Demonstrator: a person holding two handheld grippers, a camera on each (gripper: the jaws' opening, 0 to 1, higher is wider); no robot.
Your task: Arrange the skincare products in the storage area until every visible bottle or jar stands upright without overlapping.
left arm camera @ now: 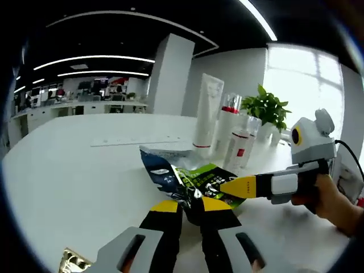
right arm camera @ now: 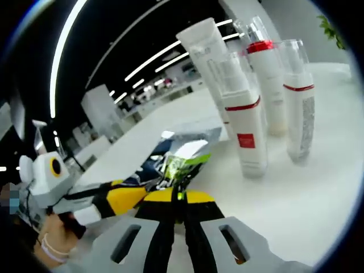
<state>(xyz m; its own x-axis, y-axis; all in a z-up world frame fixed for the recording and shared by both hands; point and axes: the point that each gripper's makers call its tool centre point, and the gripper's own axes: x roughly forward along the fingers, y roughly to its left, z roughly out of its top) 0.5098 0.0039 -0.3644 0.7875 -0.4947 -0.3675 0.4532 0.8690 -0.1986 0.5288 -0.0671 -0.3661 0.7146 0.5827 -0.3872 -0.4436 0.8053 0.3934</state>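
Your left gripper (left arm camera: pixel 190 206) has its yellow-tipped jaws pinched together on the near edge of a crinkled foil sachet (left arm camera: pixel 183 177) that lies just ahead of them on the white table (left arm camera: pixel 74 170). Your right gripper (right arm camera: pixel 177 197) is clamped on the same sachet (right arm camera: pixel 181 153) from the other side, its jaws closed on the foil; in the left gripper view it (left arm camera: pixel 227 188) reaches in from the right, held by your hand (left arm camera: pixel 335 202). Beyond the sachet, ahead and to the right of the left jaws, stand a tall white tube (left arm camera: pixel 206 111) and three clear bottles with red bands (left arm camera: pixel 236 136), all upright, close together. A potted plant (left arm camera: pixel 267 108) sits behind them.
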